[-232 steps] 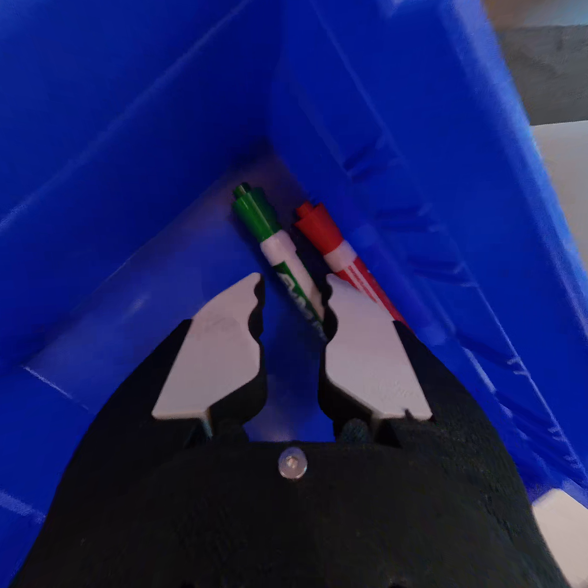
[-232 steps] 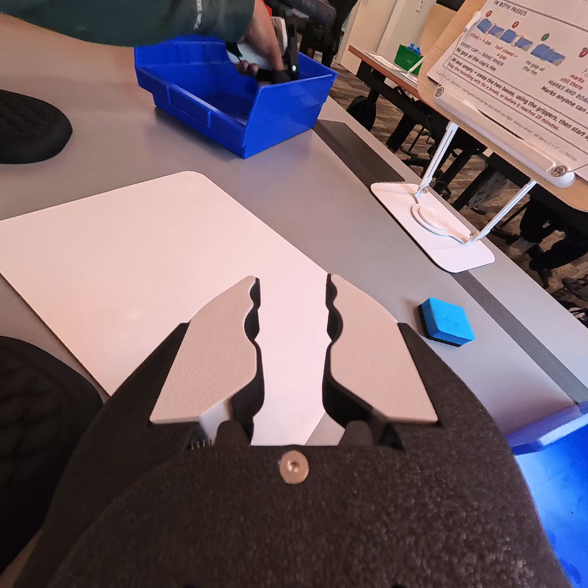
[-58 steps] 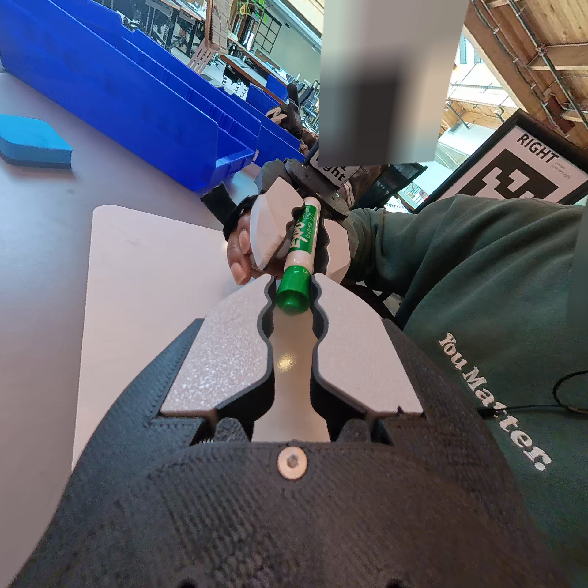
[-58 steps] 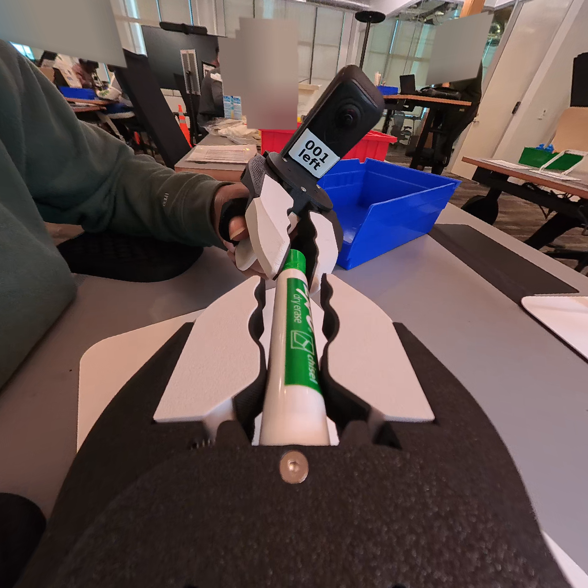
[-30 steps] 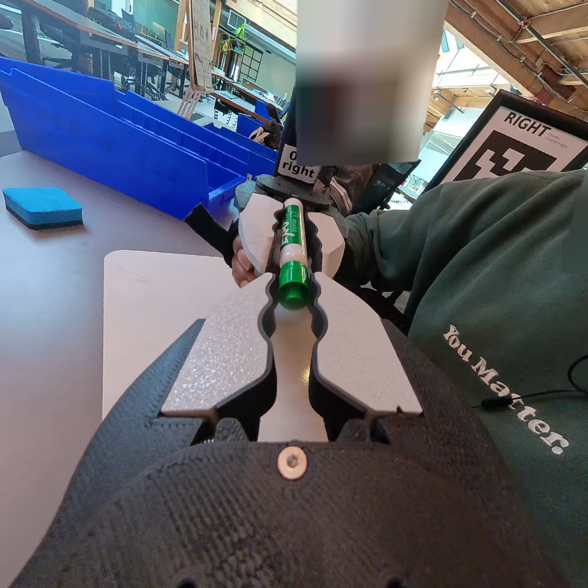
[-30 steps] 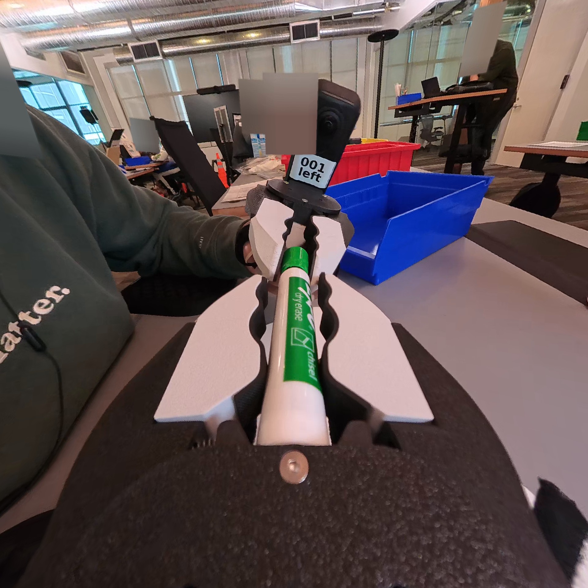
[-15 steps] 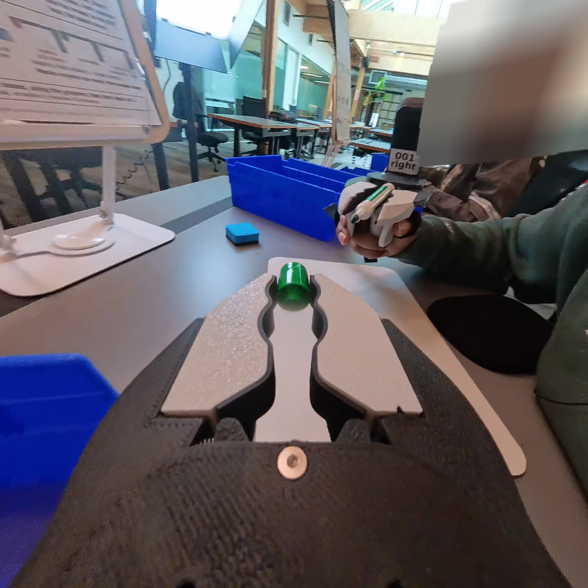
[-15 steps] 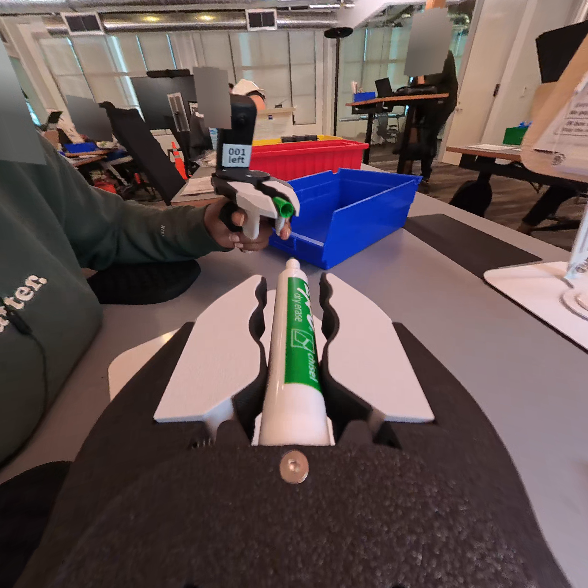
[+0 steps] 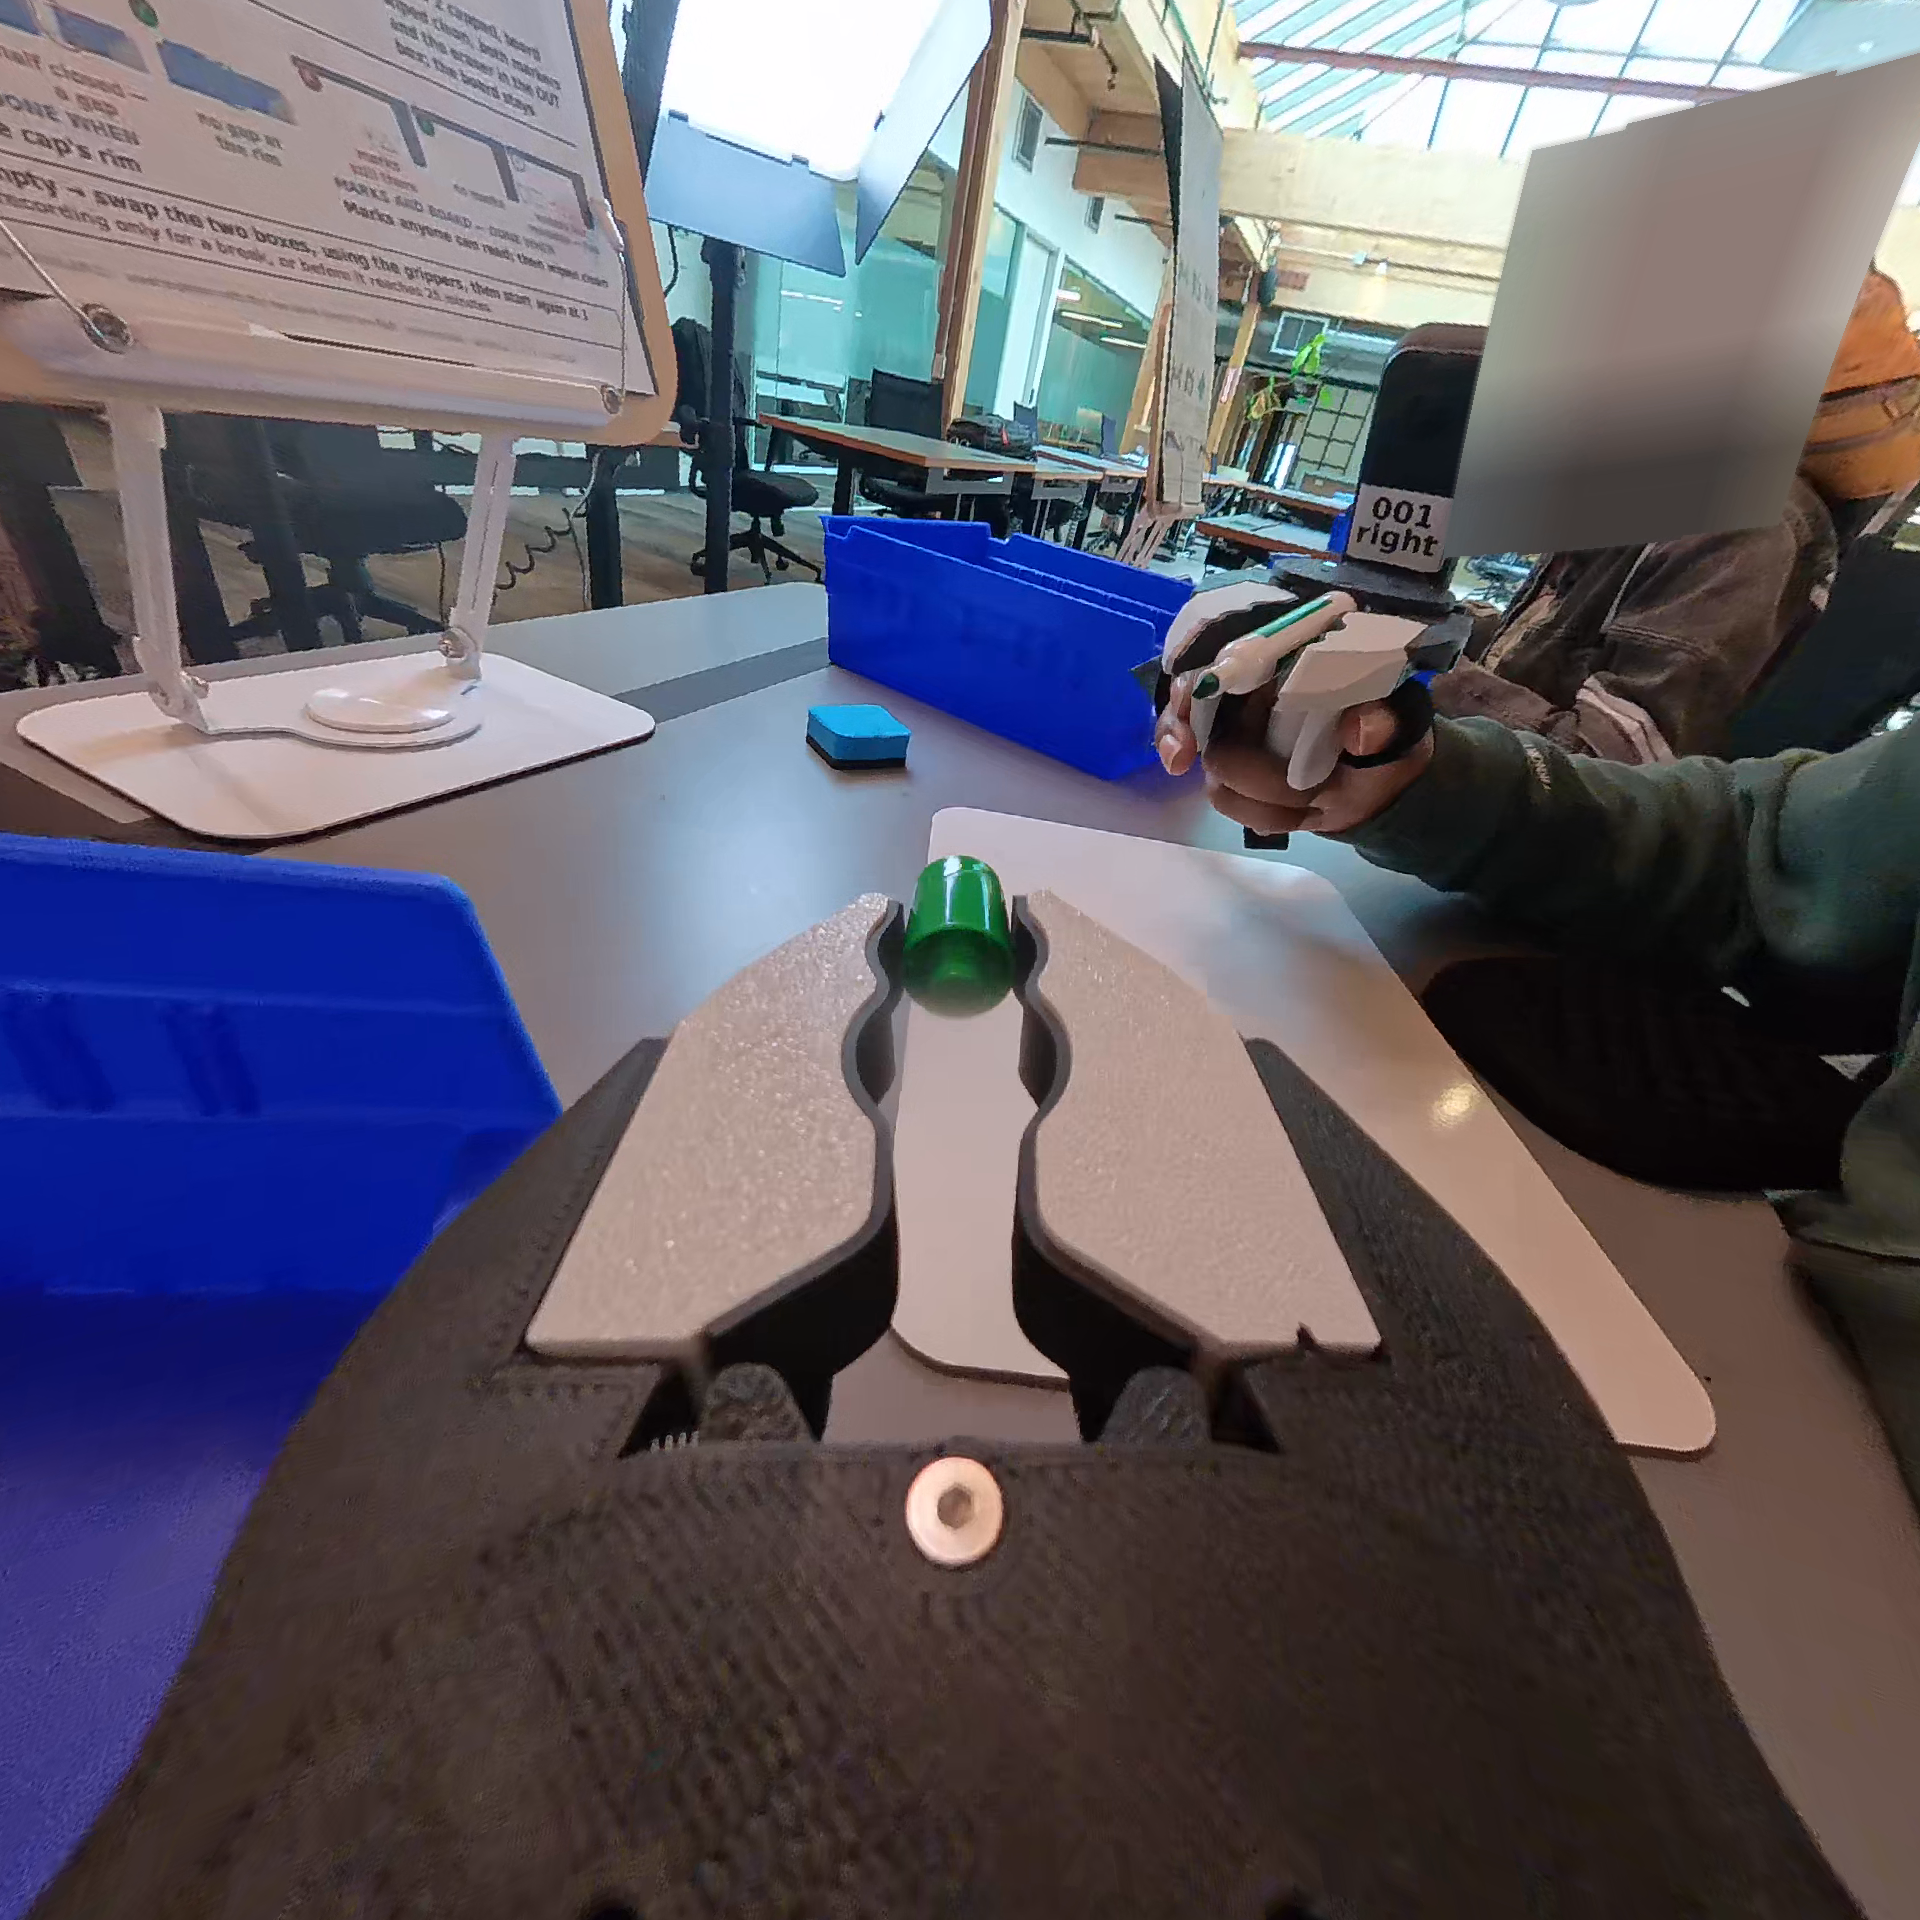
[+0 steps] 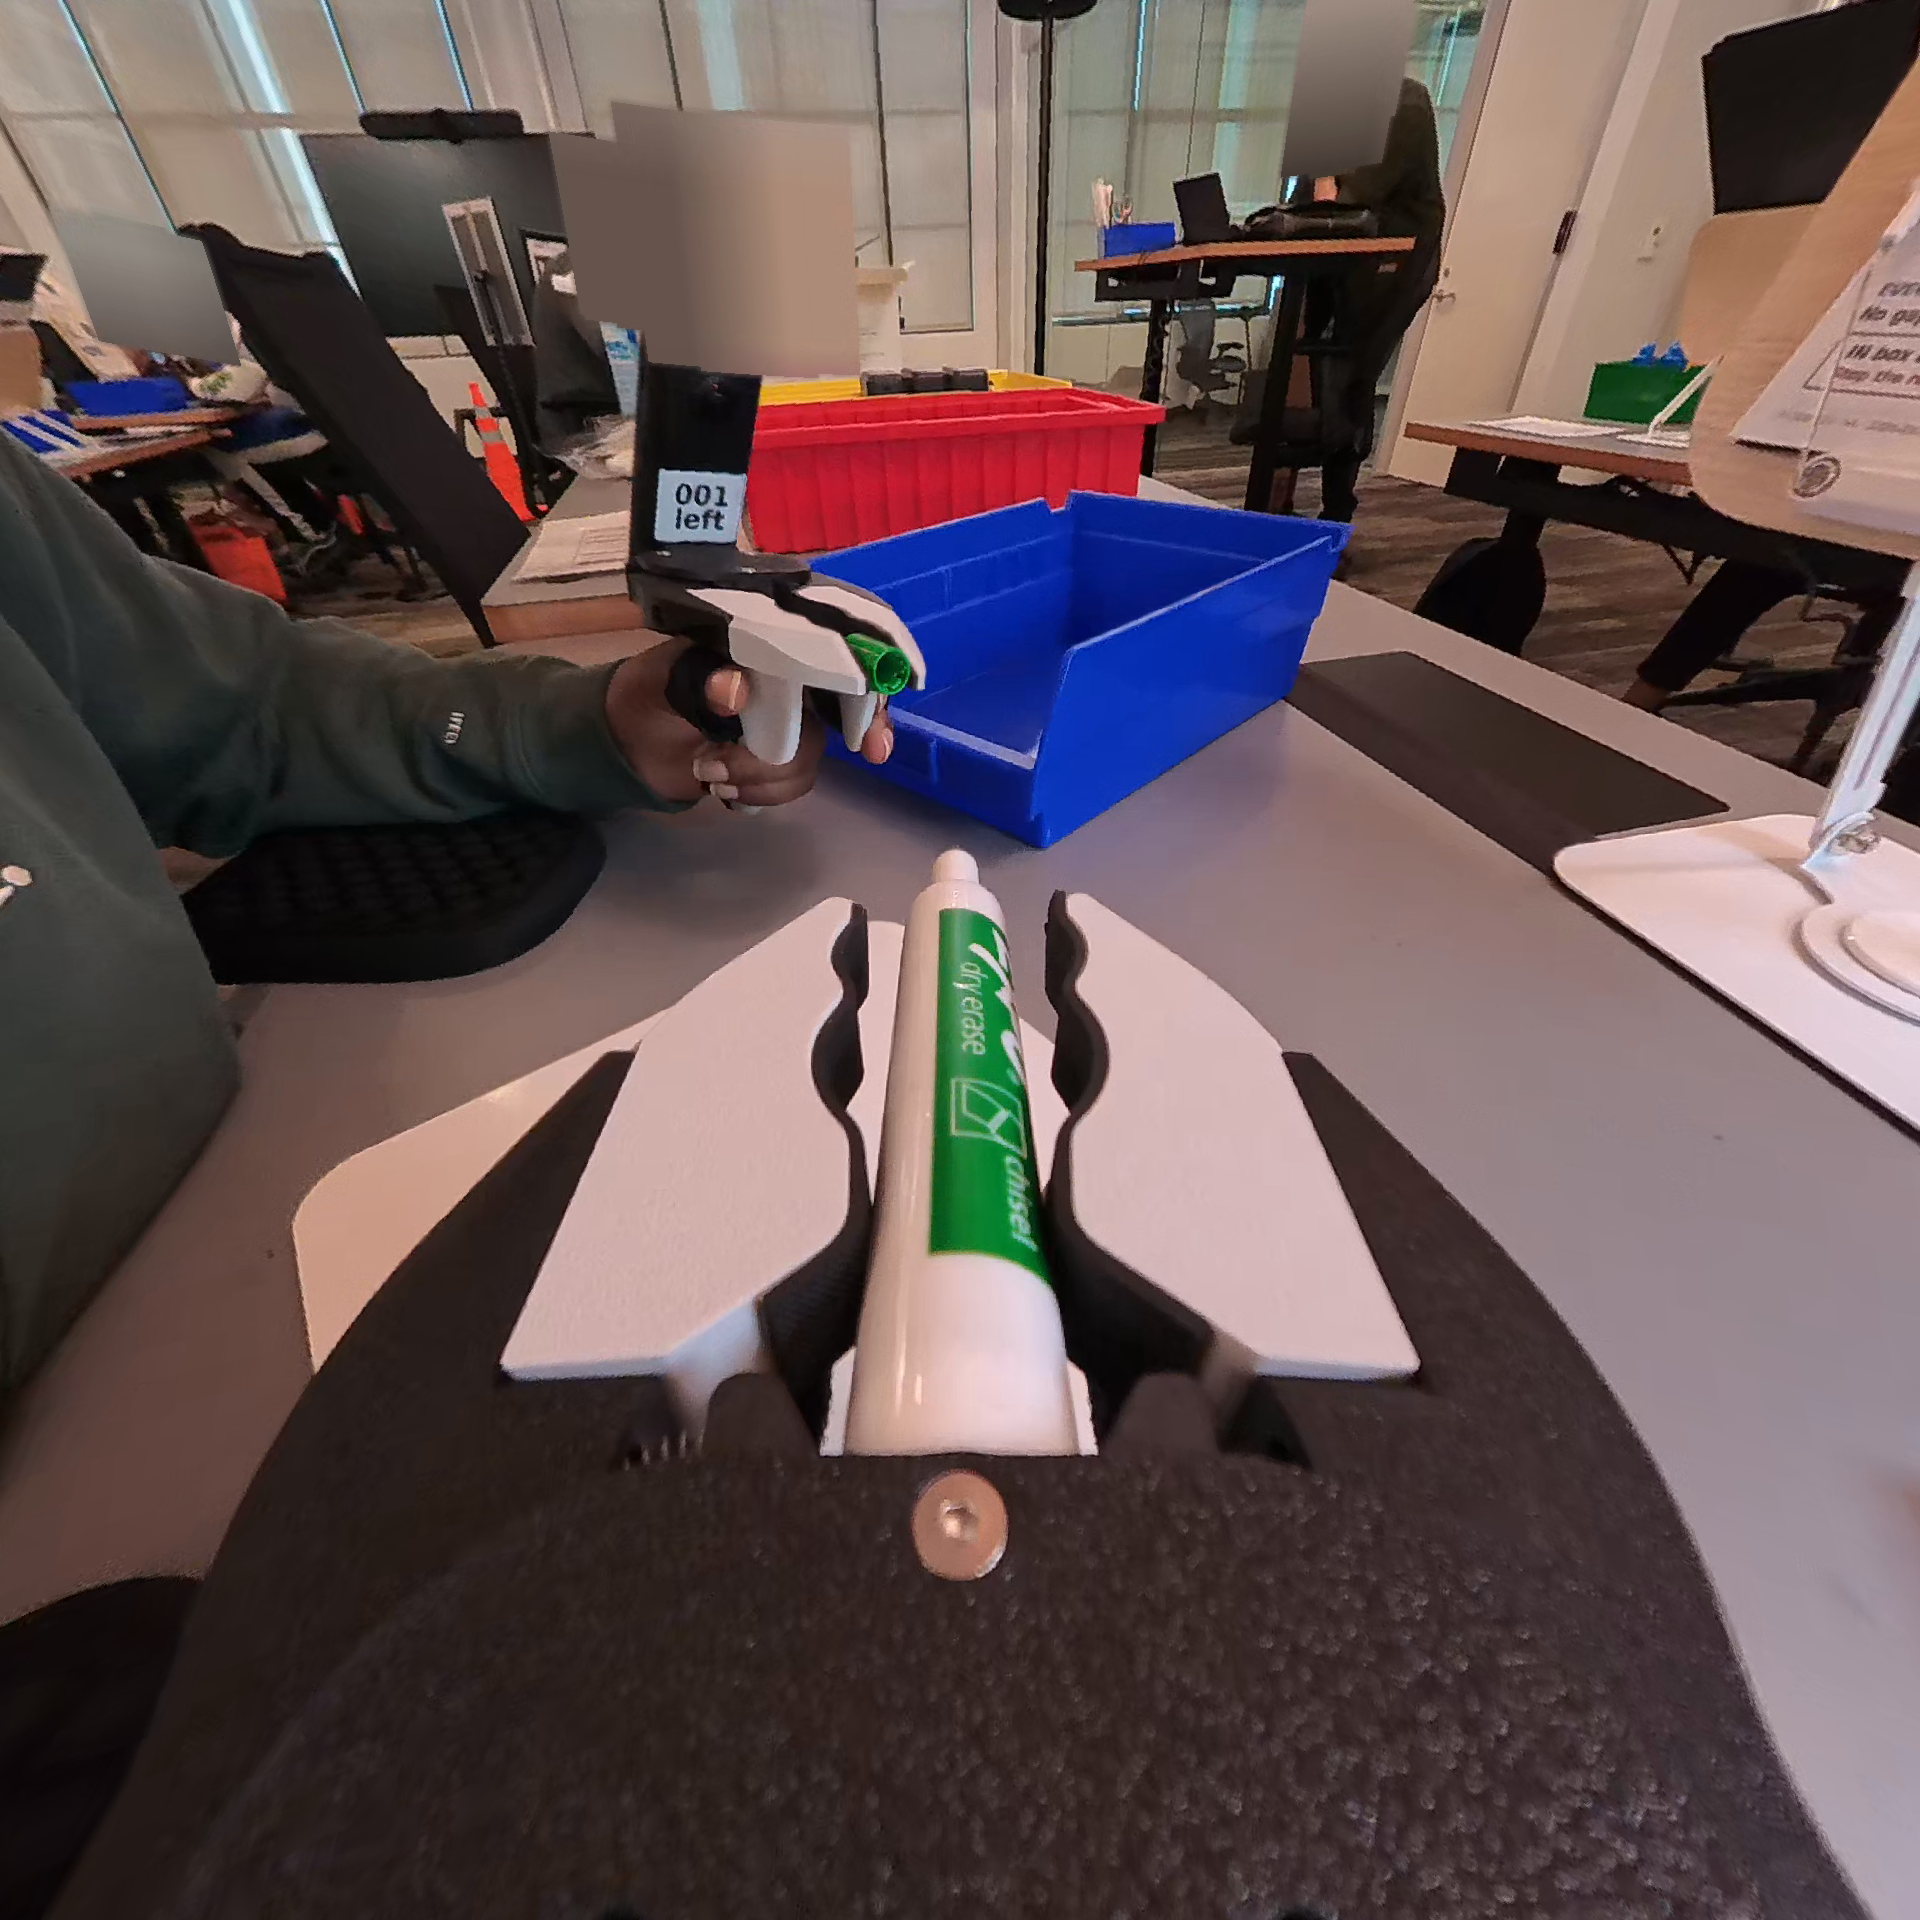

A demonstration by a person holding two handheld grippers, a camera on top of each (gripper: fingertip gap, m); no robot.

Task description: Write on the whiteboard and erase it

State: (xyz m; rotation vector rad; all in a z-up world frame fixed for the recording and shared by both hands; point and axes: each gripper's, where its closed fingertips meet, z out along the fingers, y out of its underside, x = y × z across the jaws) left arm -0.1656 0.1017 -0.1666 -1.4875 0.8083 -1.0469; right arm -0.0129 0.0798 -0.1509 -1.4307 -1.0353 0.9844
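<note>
Your right gripper (image 10: 956,997) clamps the green marker (image 10: 961,1143) by its barrel above the whiteboard (image 9: 1195,935); your left gripper (image 9: 956,966) pinches the cap (image 9: 954,930). Light, stiff, slick plastic: hold mid-barrel. A second ago cap and marker were joined; now they're well apart.

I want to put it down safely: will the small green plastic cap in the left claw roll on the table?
The small green plastic cap looks round and smooth, so lying sideways it probably rolls. It seems light and stiff. Standing it on its open end is likely safer.
</note>
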